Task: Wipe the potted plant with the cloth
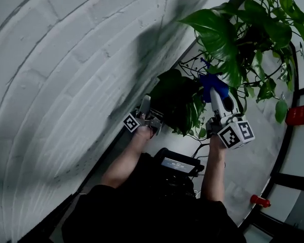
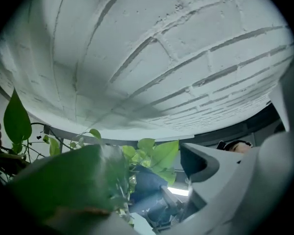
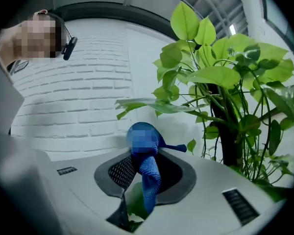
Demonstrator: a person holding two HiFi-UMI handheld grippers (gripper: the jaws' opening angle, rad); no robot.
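The potted plant (image 1: 228, 29) spreads broad green leaves at the upper right of the head view; its pot is hidden. My right gripper (image 1: 216, 99) points up into the foliage, shut on a blue cloth (image 1: 213, 84). In the right gripper view the cloth (image 3: 148, 170) hangs bunched between the jaws of that gripper (image 3: 143, 190), with a small leaf (image 3: 133, 202) pinched beneath it. My left gripper (image 1: 145, 106) stands beside a big dark leaf (image 1: 175, 97). In the left gripper view that leaf (image 2: 63, 185) lies over the left finger; the right finger (image 2: 203, 165) stands apart from it.
A white brick wall (image 1: 66, 59) fills the left. The plant's dark stem (image 3: 229, 141) rises at the right of the right gripper view. A red box (image 1: 298, 114) and a small red object (image 1: 260, 201) lie by a black frame (image 1: 289, 151) at the right.
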